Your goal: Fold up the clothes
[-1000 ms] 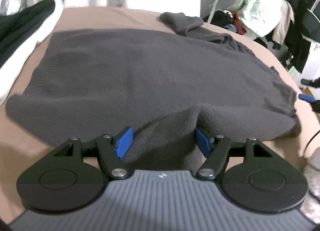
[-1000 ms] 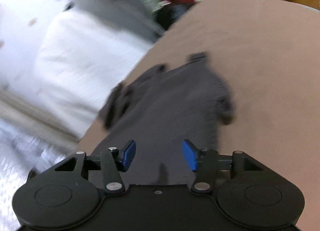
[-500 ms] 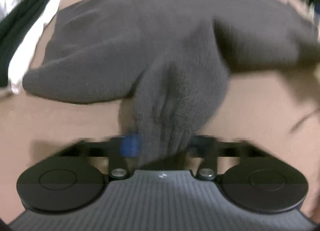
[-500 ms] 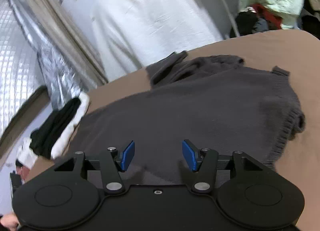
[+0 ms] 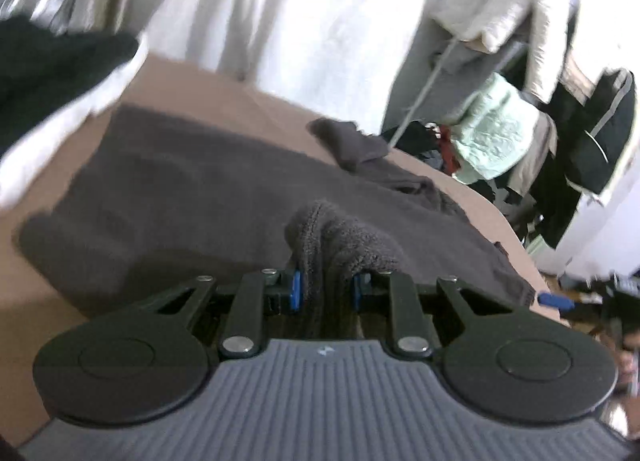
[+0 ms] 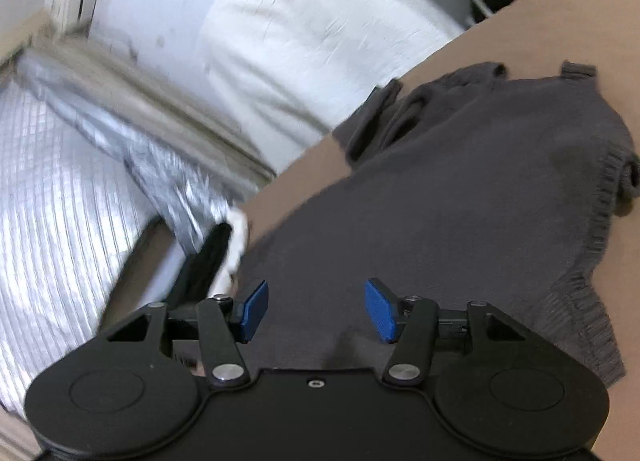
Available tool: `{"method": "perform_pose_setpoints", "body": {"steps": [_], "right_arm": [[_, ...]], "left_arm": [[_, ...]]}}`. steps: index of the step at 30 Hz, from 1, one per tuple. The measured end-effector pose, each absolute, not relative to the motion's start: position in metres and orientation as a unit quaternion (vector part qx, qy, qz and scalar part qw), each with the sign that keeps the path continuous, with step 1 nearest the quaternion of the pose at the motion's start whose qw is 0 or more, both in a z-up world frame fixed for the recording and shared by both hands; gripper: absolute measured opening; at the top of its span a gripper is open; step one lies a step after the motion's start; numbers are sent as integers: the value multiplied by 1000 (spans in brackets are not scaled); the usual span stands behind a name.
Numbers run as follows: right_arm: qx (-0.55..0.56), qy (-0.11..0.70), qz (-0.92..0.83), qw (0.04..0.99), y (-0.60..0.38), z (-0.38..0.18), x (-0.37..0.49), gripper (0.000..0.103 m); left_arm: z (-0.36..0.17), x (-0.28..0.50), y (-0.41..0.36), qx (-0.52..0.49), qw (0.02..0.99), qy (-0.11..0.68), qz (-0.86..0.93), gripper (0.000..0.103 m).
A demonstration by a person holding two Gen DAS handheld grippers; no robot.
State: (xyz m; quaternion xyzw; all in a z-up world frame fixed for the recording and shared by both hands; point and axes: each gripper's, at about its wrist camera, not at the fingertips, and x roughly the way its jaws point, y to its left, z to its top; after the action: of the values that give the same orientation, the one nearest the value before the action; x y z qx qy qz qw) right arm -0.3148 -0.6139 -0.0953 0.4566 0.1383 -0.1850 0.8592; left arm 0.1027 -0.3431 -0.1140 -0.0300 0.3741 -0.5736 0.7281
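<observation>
Left wrist view: left gripper point(image 5: 325, 288) low centre of frame, blue fingers point(image 5: 295, 288) pinching a bunched fold of dark grey knit sweater point(image 5: 180, 205). Fold rising as a hump between the two pads and spilling over them toward upper centre, ribbed edge on top. Rest of sweater spread flat beyond the fingers, across middle of frame from left to right, on tan surface point(image 5: 48, 301) (bed or table, cannot tell). Crumpled sleeve part point(image 5: 352, 143) at upper centre-right, on far edge of the tan surface. Black and white garments point(image 5: 52, 73) at upper left, touching or just beside sweater's far-left corner, blurred. White hanging cloth point(image 5: 304, 13) across top. Pile of clothes point(image 5: 496, 141), pale green among them, at upper right. Blue tip of right gripper point(image 5: 556, 301) at right edge, just beyond sweater's near-right corner.

Right wrist view: right gripper point(image 6: 316, 311) low centre, blue fingers point(image 6: 256, 311) spread apart, nothing between them. Sweater point(image 6: 460, 201) directly under and ahead of the fingers, filling centre and right of frame, ribbed hem point(image 6: 600, 229) running down right side. Contact with fabric not clear. Crumpled sleeve point(image 6: 400, 113) at upper centre. Tan surface point(image 6: 520, 29) at upper right and far right. Black and white garments point(image 6: 224, 245) left of centre, just beside sweater's edge. Silver quilted sheet point(image 6: 52, 201) on left, white cloth point(image 6: 304, 41) at top.
</observation>
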Motion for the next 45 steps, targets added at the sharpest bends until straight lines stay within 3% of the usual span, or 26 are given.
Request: {"method": "perform_pose_setpoints", "body": {"steps": [7, 12, 14, 16, 21, 22, 24, 29, 31, 33, 38, 45], "right_arm": [[256, 311, -90, 911, -549, -89, -241, 64], [153, 415, -79, 893, -517, -106, -200, 64], [162, 450, -129, 868, -529, -119, -191, 60], [192, 424, -216, 858, -551, -117, -202, 44], [144, 349, -354, 856, -597, -104, -223, 36], [155, 354, -369, 845, -609, -109, -226, 26], [186, 366, -394, 822, -635, -122, -230, 19], [284, 306, -355, 836, -637, -107, -260, 25], [237, 304, -311, 868, -617, -87, -265, 46], [147, 328, -271, 893, -592, -69, -269, 54], [-117, 473, -104, 867, -536, -72, -276, 51], [-132, 540, -95, 826, -551, -135, -256, 51]], "left_arm": [[-125, 116, -319, -76, 733, 390, -552, 21], [-133, 124, -314, -102, 728, 407, -542, 21], [-133, 125, -313, -114, 726, 410, -541, 21], [-130, 126, -314, -127, 718, 412, -547, 21], [-129, 140, -353, -130, 704, 443, -540, 21], [-133, 147, -365, -125, 705, 458, -527, 21], [-147, 158, -386, -119, 712, 491, -487, 21], [-183, 174, -407, -143, 725, 507, -443, 21], [-187, 174, -408, -130, 730, 496, -451, 21], [-187, 175, -408, -119, 733, 486, -460, 21], [-189, 178, -407, -136, 723, 493, -464, 21], [-189, 174, -406, -129, 737, 487, -451, 21]]}}
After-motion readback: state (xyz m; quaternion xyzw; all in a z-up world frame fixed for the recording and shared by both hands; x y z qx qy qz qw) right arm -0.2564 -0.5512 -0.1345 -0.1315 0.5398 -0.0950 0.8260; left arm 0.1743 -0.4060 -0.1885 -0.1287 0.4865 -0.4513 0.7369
